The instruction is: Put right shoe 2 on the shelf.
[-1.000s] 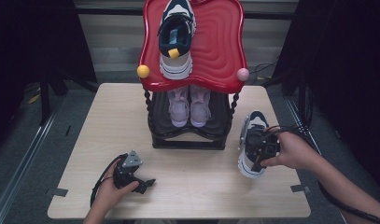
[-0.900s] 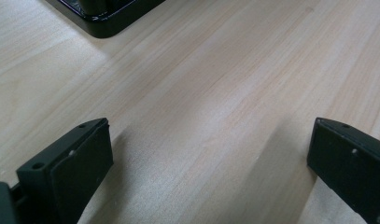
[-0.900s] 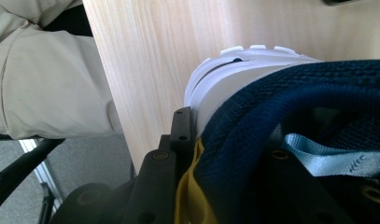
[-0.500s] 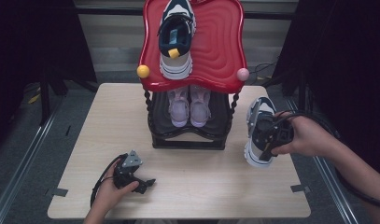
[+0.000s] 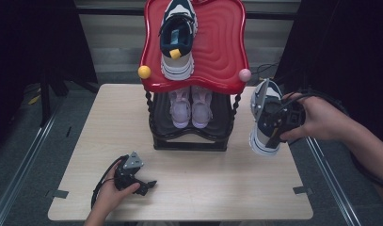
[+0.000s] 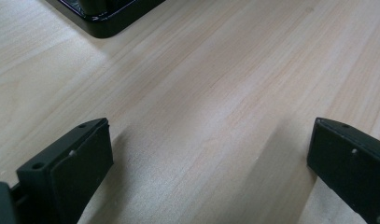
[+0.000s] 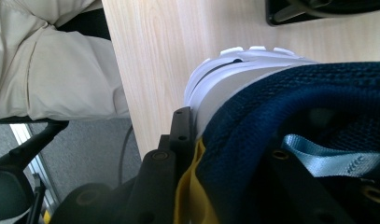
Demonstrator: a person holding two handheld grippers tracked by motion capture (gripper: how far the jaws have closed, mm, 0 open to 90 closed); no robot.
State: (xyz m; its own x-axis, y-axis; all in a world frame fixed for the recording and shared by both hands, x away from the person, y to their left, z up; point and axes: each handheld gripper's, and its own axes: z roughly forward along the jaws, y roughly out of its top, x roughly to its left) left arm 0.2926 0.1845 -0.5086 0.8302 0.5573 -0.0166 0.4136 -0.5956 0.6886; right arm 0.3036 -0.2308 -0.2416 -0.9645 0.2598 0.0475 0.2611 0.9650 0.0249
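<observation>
In the high view, four shoes can be counted. One navy-and-white sneaker point(image 5: 178, 37) lies on the red top tray point(image 5: 222, 42) of the rack, at upper centre. Two pale pink shoes point(image 5: 191, 106) sit side by side on the black lower shelf point(image 5: 189, 141) beneath it. The fourth, a white-and-navy sneaker point(image 5: 264, 117), hangs at centre right, clear of the table point(image 5: 227, 188), gripped at its collar by the right gripper point(image 5: 281, 123). Two small balls tip the tray's front corners, a yellow one point(image 5: 144, 72) and a pink one point(image 5: 244, 75). The left gripper point(image 5: 143, 183) rests on the table at lower left.

In the left gripper view, its two black jaws stand wide apart at the lower corners, with bare wood point(image 6: 201, 116) between them and a corner of the black rack base point(image 6: 103, 18) at upper left.

In the right gripper view, the jaws clamp the sneaker's point(image 7: 290, 107) navy collar, one outside against the white heel, one inside the opening. The table's edge point(image 7: 150, 70) and a light trouser leg point(image 7: 52, 60) lie at left.
</observation>
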